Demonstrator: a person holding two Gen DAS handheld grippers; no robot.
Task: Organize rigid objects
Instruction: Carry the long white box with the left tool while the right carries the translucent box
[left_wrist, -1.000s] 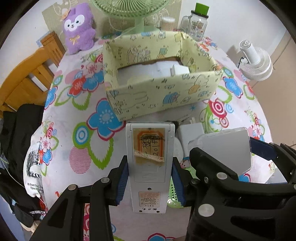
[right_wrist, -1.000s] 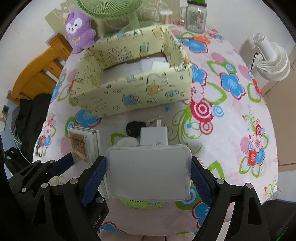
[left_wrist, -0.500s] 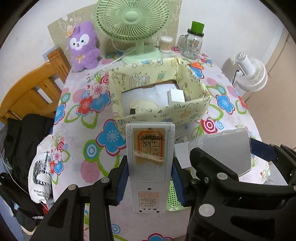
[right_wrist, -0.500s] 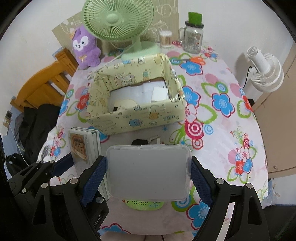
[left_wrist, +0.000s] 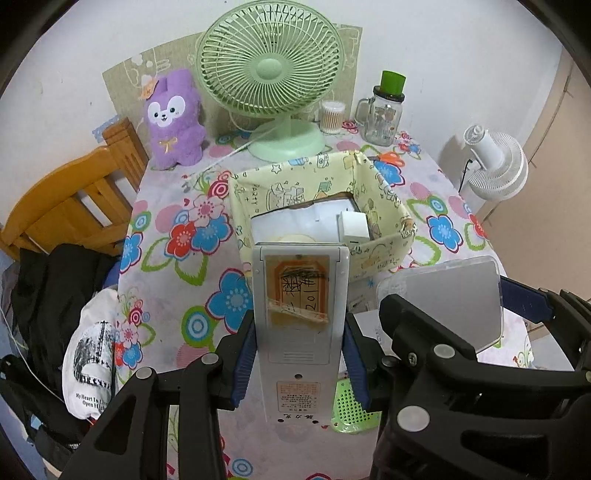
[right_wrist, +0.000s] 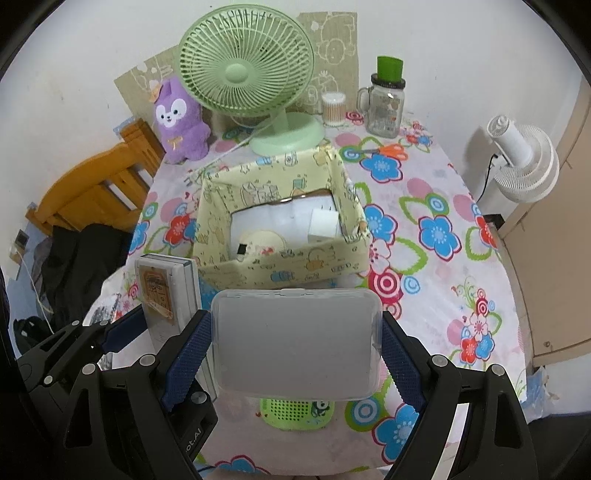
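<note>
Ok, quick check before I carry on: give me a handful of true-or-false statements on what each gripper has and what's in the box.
1. The left gripper is shut on the white remote. True.
2. The right gripper is empty. False: it is shut on the frosted plastic case.
3. The yellow patterned box already has things in it. True: a white cube-shaped item and a round cream item lie inside.
4. The green desk fan stands inside the box. False: it stands behind it on the tablecloth.
5. The purple plush is in the box. False: it sits beside the fan.
</note>
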